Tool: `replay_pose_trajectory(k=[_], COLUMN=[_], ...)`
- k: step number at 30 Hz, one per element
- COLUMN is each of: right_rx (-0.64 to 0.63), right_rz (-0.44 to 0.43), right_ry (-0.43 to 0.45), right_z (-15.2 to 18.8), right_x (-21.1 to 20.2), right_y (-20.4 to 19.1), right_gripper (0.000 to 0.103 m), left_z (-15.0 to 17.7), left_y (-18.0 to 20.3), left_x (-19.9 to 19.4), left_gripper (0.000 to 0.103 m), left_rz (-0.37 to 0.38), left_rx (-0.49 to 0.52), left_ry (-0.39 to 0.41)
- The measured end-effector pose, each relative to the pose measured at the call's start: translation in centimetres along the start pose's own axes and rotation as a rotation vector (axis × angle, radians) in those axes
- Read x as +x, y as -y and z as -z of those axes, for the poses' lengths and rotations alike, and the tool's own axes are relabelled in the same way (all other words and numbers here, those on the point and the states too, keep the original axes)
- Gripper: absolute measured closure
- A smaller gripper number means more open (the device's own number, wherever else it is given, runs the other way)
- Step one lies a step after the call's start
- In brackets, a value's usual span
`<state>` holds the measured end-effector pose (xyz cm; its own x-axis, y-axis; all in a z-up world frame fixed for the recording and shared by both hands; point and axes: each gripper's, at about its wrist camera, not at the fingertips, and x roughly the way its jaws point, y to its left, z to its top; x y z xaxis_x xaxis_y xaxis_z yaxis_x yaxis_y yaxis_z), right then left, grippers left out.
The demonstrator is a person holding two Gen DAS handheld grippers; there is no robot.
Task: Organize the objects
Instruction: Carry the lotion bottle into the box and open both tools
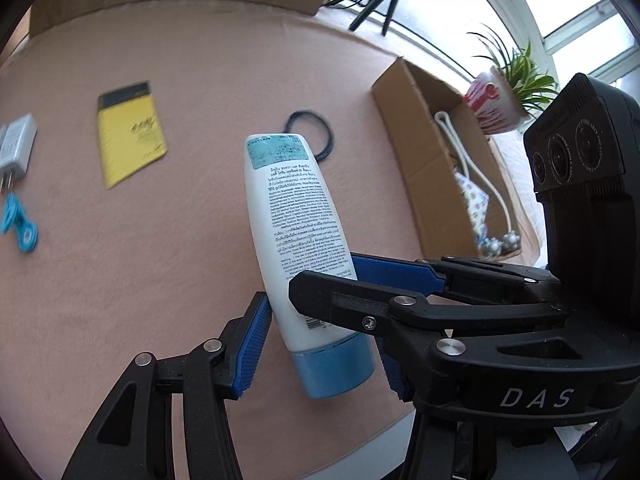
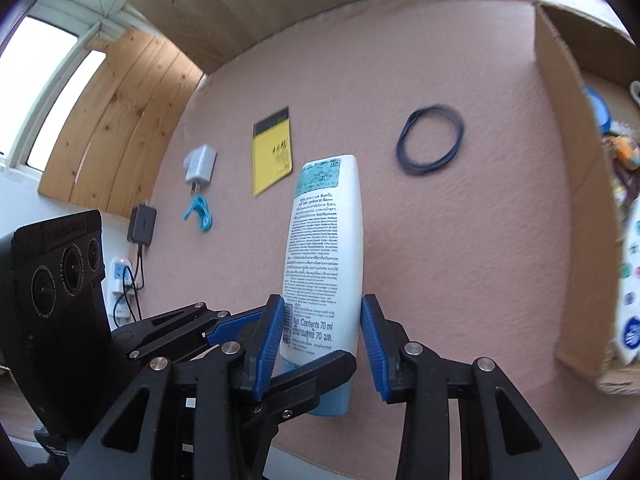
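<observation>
A white lotion bottle (image 1: 292,216) (image 2: 326,248) with a blue cap is held above the pink table cloth (image 1: 140,280), cap end nearest both cameras. My left gripper (image 1: 320,354) has its blue pads against the bottle's lower sides, just above the cap. My right gripper (image 1: 326,278) (image 2: 322,332) comes in from the right and clamps the same lower part crosswise, pads touching both edges. In the right wrist view, one finger (image 2: 312,372) of the left gripper crosses in front of the cap. A cardboard box (image 1: 416,160) (image 2: 568,200) stands open at the right.
On the cloth lie a yellow packet (image 1: 130,132) (image 2: 272,154), a black rubber band (image 1: 310,132) (image 2: 431,139), a white charger plug (image 1: 16,144) (image 2: 200,168) and a blue clip (image 1: 18,224) (image 2: 199,213). The box holds a white cord (image 1: 480,176) and beads. A potted plant (image 1: 496,104) stands behind it.
</observation>
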<state>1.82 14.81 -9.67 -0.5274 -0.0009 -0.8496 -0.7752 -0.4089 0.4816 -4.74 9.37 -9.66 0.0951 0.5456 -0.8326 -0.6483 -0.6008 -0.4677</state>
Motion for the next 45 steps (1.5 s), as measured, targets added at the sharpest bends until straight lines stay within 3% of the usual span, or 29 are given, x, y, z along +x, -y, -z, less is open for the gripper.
replay_pose_trajectory(k=[12,23,35,39,45], right_rx=[0.072,0.156,0.19,0.2,0.226], right_rz=[0.052,0.156,0.186,0.269,0.266], right_ry=[0.209,0.294,0.294,0.317,0.341], right_z=[-4.2,-6.8,-7.2,-7.1,-6.9], right_x=[-9.8,-15.5,-15.7,-15.7,-15.9], right_y=[6.5,13.4,17.2,17.6,17.3], right_gripper=[0.067,0.067,0.067,0.054,0.052], left_z=[-6.7,-11.6,-12.8,-12.8,-12.8], left_y=[10.3,18.9,21.2,21.0,20.2], left_x=[1.9,8.0,11.9,12.0,11.2], left_gripper=[0.049,0.049,0.049,0.034,0.034], left_rz=[0.037,0.075,0.058,0.004,-0.005], left_rx=[0.165,0.244,0.264,0.267,0.267], left_ry=[0.089,0.059,0.021,0.029,0.033])
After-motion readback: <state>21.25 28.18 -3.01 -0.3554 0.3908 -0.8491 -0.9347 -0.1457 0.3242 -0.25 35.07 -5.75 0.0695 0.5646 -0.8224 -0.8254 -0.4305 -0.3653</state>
